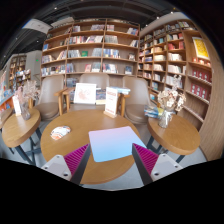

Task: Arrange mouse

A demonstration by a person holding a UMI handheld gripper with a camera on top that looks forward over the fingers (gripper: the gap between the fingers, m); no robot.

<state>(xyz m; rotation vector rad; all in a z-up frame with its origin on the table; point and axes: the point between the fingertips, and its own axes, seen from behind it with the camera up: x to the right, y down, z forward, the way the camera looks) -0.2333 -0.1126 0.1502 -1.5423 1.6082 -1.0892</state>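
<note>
Bookshelves point(95, 50) behind round wooden table point(88, 125); pale blue mouse pad point(113, 143) ahead of open, empty fingers point(72, 157).

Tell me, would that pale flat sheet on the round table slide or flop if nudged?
The sheet lies flat on the smooth wooden table, so it would probably slide easily. It looks thin, likely light and bendy. The open gripper sits just short of it.

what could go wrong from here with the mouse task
No mouse is visible in this view, so the open claw may have nothing to aim at. The light blue mat lies just ahead of the fingers, so a low approach might shove it across the round wooden table. A white dish could get knocked.
</note>
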